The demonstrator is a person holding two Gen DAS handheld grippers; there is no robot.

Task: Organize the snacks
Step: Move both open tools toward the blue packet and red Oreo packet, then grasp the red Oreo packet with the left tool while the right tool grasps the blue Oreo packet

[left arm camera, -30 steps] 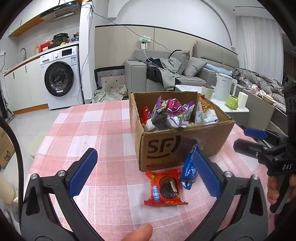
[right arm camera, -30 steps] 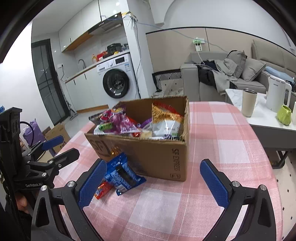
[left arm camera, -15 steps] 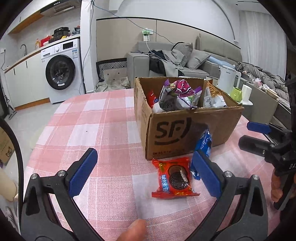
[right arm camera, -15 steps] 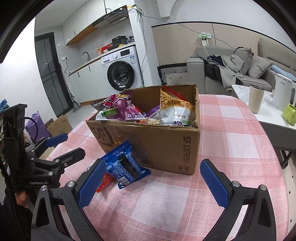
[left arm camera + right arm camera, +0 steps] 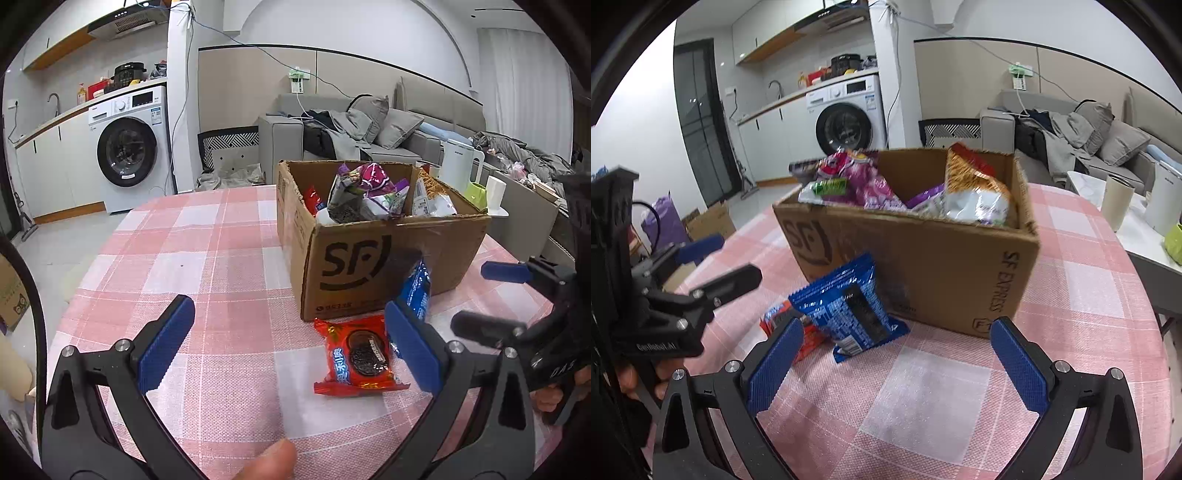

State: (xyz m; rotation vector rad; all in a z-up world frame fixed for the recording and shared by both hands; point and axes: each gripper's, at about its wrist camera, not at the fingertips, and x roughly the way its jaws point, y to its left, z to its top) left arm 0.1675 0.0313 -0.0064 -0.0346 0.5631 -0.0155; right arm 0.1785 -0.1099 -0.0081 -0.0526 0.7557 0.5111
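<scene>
A cardboard SF box [image 5: 373, 258] stuffed with snack bags stands on the pink checked tablecloth [image 5: 207, 280]; it also shows in the right wrist view [image 5: 945, 266]. A red Oreo pack [image 5: 358, 356] lies flat in front of it. A blue Oreo pack [image 5: 849, 306] leans against the box front, also visible in the left wrist view [image 5: 417, 291]. My left gripper [image 5: 290, 350] is open and empty, just left of the red pack. My right gripper [image 5: 895, 365] is open and empty, close to the blue pack.
A white side table [image 5: 1137, 229] with a tumbler, kettle and green cup stands right of the table. A washing machine [image 5: 129, 147] and a grey sofa [image 5: 354, 136] are behind. The round table's edge curves close on both sides.
Both grippers have moved closer to the box and the two Oreo packs. Both stay open; the packs have not moved.
</scene>
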